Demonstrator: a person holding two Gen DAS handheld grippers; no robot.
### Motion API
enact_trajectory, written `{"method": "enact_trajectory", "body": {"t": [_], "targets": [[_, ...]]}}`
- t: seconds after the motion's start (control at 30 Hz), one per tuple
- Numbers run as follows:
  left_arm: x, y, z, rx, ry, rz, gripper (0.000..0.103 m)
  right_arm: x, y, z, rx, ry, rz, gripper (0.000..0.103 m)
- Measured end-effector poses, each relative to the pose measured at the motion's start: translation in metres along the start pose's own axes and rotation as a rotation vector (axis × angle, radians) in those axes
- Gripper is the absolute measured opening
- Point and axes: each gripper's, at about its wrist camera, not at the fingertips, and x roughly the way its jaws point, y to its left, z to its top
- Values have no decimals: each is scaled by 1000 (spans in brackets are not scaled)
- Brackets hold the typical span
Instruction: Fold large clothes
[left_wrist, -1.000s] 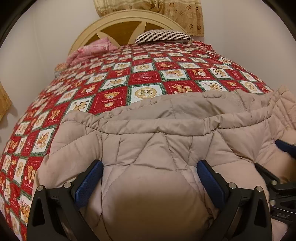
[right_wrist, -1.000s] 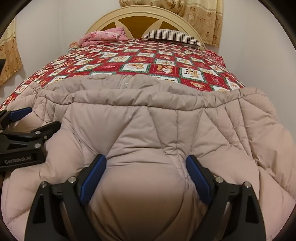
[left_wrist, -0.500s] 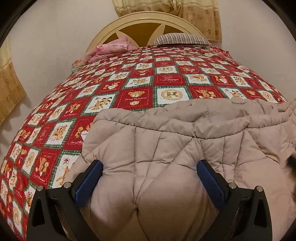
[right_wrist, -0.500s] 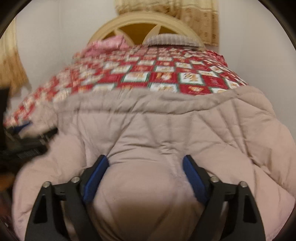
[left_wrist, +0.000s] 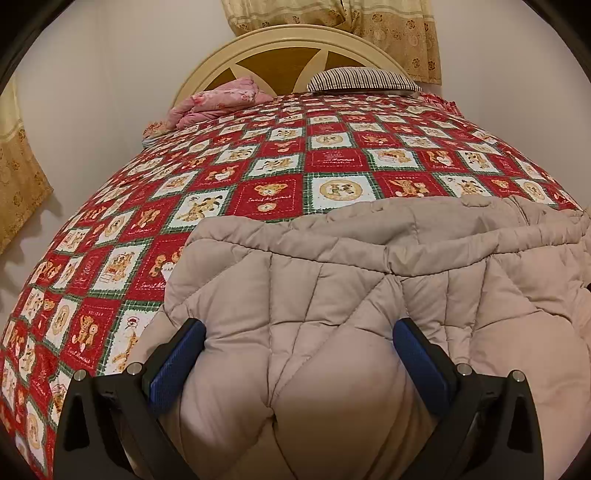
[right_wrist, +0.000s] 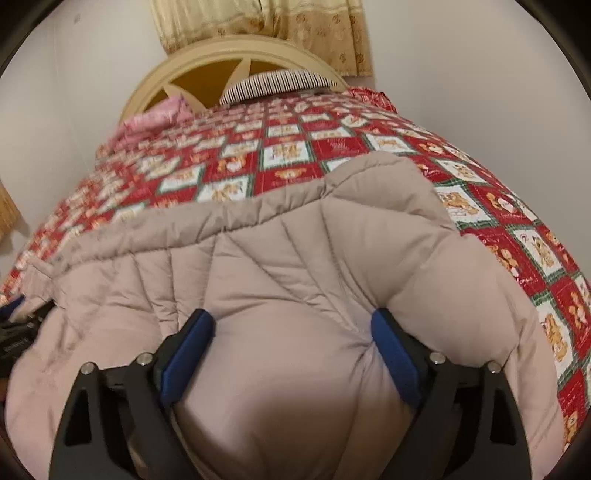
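A beige quilted down jacket (left_wrist: 351, 258) lies across the near end of a bed, on its red teddy-bear quilt (left_wrist: 258, 166). My left gripper (left_wrist: 299, 328) holds a thick bulge of the jacket near its left edge, with both blue pads pressed into the padding. In the right wrist view the jacket (right_wrist: 295, 240) slopes up to a corner at the right. My right gripper (right_wrist: 291, 317) has a fat fold between its pads; its jaws are opening, though the pads still dent the fabric. The left gripper's black body (right_wrist: 14, 332) shows at that view's left edge.
A cream arched headboard (left_wrist: 288, 48) stands at the far end, with a striped pillow (left_wrist: 362, 79) and a folded pink blanket (left_wrist: 221, 99) before it. Yellow curtains (left_wrist: 332, 14) hang behind. Pale walls close both sides. Bare quilt stretches beyond the jacket.
My right gripper has swung to the right with its fold and rolled, pulling the jacket wider. It has nearly left the left wrist view. More quilt shows left of the jacket.
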Motion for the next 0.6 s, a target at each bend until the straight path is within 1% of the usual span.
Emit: {"method": "enact_trajectory", "body": {"t": [0.17,0.27,0.33,0.37,0.4,0.47,0.5,0.6], "targets": [[-1,-1,1,-6,8,-6,102,9,2,-3,-31,38,-43,96],[-15,12,2,-63,18,-60,102,11,2,-5,-46,41,-62,96],[-45,27,-2,-100,-2,-121,102,10,1,-6,-47,40,-64,97],[-56,34,-5,-112,-12,-139,102,10,2,-6,-47,40,-64,97],[-80,49,-12,-129,-33,-167,102,11,2,-6,-47,40,-64,97],[-111,71,-26,-140,-76,-178,102,10,2,-6,-49,40,-66,97],[-132,89,-41,-154,-104,-175,102,11,2,-5,-49,40,-66,97],[-163,126,-78,-213,-111,-182,102,11,2,-5,-49,40,-67,97]]}}
